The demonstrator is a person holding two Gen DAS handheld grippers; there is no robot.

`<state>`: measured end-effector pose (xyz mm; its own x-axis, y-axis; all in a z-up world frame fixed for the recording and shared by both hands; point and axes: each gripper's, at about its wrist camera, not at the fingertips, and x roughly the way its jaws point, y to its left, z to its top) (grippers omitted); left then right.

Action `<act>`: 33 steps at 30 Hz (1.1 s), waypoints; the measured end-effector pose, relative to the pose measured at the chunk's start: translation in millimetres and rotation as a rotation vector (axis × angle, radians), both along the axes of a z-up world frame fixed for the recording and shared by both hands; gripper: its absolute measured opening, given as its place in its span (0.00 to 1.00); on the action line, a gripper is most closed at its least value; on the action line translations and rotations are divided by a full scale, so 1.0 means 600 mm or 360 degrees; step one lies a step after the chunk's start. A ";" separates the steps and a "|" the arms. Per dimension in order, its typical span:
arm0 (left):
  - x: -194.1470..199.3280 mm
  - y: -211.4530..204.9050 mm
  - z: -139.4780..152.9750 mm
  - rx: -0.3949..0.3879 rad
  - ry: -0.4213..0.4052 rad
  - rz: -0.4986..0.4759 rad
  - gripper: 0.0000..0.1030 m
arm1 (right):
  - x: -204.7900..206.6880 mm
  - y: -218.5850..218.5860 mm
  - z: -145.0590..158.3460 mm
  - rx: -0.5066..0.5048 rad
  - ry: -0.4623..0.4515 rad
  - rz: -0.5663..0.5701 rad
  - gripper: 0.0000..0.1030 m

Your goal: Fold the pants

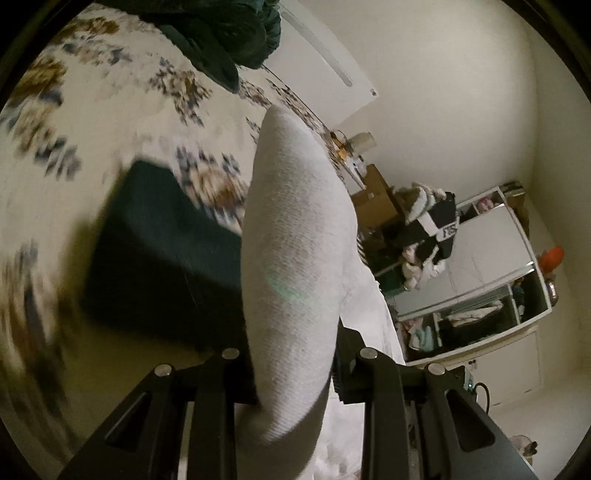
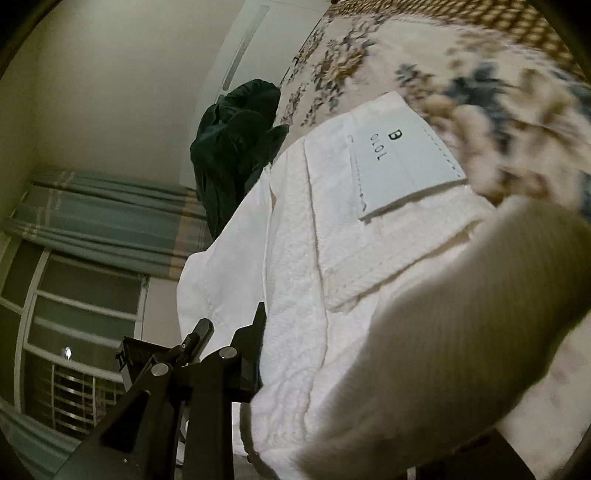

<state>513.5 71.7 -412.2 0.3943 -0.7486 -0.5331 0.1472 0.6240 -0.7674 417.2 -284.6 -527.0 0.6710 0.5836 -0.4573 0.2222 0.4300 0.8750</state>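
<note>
White pants (image 2: pixel 332 280) hang lifted above a floral bed cover (image 2: pixel 369 62); a white label patch (image 2: pixel 402 155) reading "B" shows on them. My right gripper (image 2: pixel 280 369) is shut on the pants' ribbed cuff or waistband edge (image 2: pixel 443 354). My left gripper (image 1: pixel 295 369) is shut on a ribbed white band (image 1: pixel 295 236) of the pants, which stands up between its jaws and hides the fingertips.
The floral bed cover (image 1: pixel 92 122) carries a folded dark teal garment (image 1: pixel 162 243) and a crumpled dark green pile (image 1: pixel 221 33), which also shows in the right wrist view (image 2: pixel 236 147). A shelf unit (image 1: pixel 491 266) with clothes stands by the wall. A curtained window (image 2: pixel 85 266) is at left.
</note>
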 end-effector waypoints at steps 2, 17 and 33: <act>0.068 0.017 -0.030 0.0026 0.0009 -0.0007 0.23 | 0.072 0.025 -0.024 0.0004 0.0004 -0.0021 0.27; 0.177 0.068 -0.218 0.0103 0.0213 0.0008 0.24 | 0.123 -0.006 -0.159 0.0050 0.0244 -0.0302 0.27; 0.141 0.019 -0.120 0.0785 0.0149 -0.0094 0.54 | 0.154 0.029 -0.090 -0.0661 0.0521 -0.0093 0.29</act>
